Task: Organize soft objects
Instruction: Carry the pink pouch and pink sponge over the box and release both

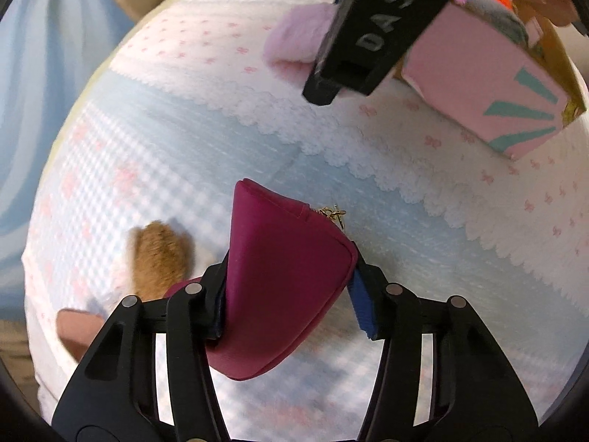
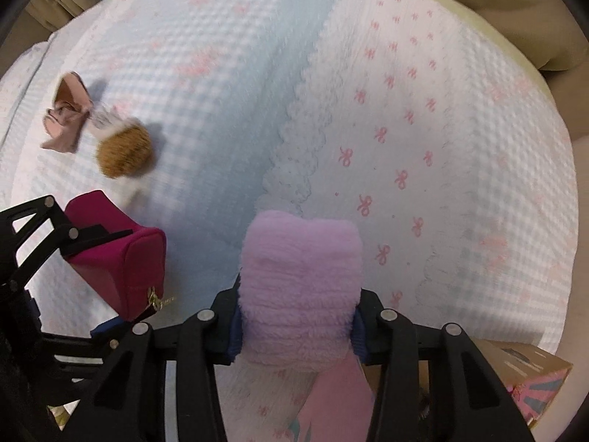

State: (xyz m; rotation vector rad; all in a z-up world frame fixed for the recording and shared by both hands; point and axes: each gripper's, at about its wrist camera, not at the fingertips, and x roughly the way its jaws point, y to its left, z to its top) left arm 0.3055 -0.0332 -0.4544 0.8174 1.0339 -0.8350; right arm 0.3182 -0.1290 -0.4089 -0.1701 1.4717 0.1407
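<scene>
My left gripper (image 1: pixel 291 280) is shut on a magenta zip pouch (image 1: pixel 279 276) with a gold zipper pull, held above the bed; the pouch also shows in the right wrist view (image 2: pixel 117 254). My right gripper (image 2: pixel 298 302) is shut on a fluffy lilac-pink soft item (image 2: pixel 300 287), also seen behind the right gripper body in the left wrist view (image 1: pixel 291 37). A brown-and-white plush toy (image 2: pixel 123 153) lies on the bedspread at the left, next to a pink cloth item (image 2: pixel 68 118). The plush also shows in the left wrist view (image 1: pixel 160 250).
A pink cardboard box (image 1: pixel 489 84) with teal rays holds several soft toys at the upper right of the left wrist view; its corner shows low right in the right wrist view (image 2: pixel 533 379). The bedspread (image 2: pixel 405 110) is blue-checked and white with pink bows.
</scene>
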